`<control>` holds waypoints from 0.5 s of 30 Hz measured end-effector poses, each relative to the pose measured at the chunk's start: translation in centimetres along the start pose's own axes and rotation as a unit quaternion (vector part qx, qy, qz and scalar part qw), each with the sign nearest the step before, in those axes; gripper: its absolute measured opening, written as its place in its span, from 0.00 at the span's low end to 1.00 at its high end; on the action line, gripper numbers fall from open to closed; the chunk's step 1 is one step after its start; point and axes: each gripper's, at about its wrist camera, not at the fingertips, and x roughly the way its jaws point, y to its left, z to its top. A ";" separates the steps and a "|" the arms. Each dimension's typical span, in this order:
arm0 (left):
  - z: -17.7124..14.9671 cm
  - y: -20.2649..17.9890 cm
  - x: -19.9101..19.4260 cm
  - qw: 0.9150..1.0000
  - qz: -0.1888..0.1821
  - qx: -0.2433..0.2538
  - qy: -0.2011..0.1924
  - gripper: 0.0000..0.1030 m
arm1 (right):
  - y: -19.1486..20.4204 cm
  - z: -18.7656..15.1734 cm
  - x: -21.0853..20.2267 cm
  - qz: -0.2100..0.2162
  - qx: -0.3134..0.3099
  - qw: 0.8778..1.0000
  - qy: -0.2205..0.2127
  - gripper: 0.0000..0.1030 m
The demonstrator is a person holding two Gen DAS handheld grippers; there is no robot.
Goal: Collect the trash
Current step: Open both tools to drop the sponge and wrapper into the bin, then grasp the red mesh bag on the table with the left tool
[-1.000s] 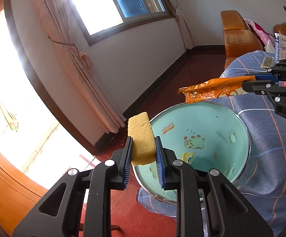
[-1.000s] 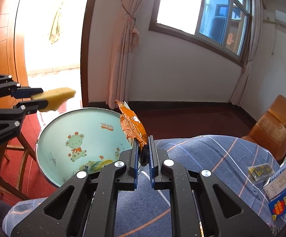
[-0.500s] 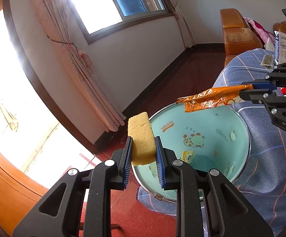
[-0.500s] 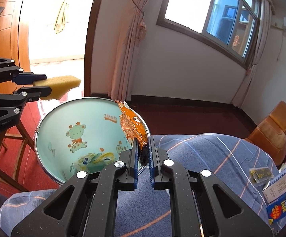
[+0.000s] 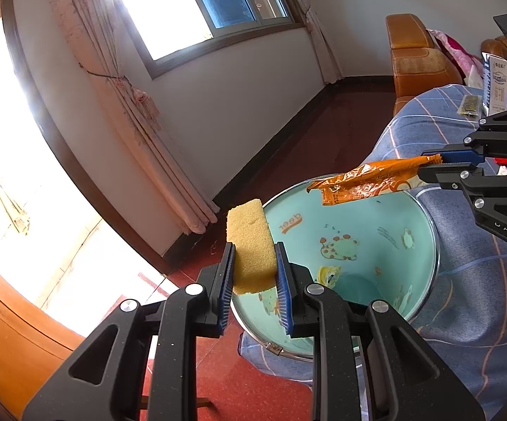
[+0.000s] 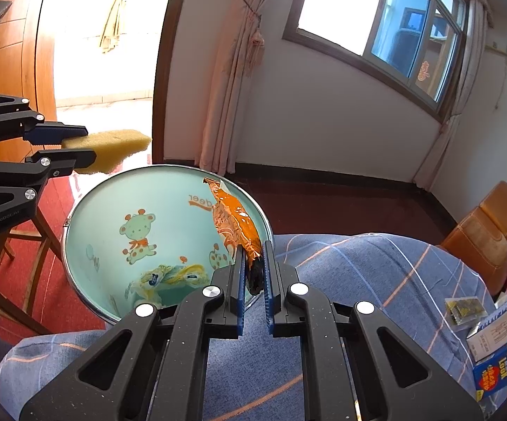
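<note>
L tongs (image 5: 254, 266) gripping yellow sponge (image 5: 250, 245), angling down beside bin (image 6: 88, 196) rim; R tongs (image 6: 253, 266) pinching orange wrapper (image 6: 232, 221) over bin.

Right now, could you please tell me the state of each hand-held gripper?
Left hand-held gripper: closed on the yellow rectangular foam sponge.
Right hand-held gripper: closed on the crumpled orange plastic snack wrapper.

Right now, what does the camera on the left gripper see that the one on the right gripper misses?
Only the left wrist view shows the bin's deep bottom. Only the right wrist view shows the blue carton and the chair legs beside the bin. Both show the left gripper clamping the yellow sponge, the right gripper pinching the orange wrapper, and the checked cloth.
</note>
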 end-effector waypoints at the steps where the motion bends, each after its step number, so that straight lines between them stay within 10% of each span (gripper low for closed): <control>1: 0.0 0.0 0.0 1.000 -0.002 -0.001 -0.001 0.22 | 0.0 0.0 0.0 0.001 0.000 1.000 0.000 0.10; 15: -0.1 -1.1 -0.8 0.999 -0.038 -0.014 -0.016 0.66 | -2.3 1.0 -2.8 -0.024 0.061 0.997 -0.045 0.55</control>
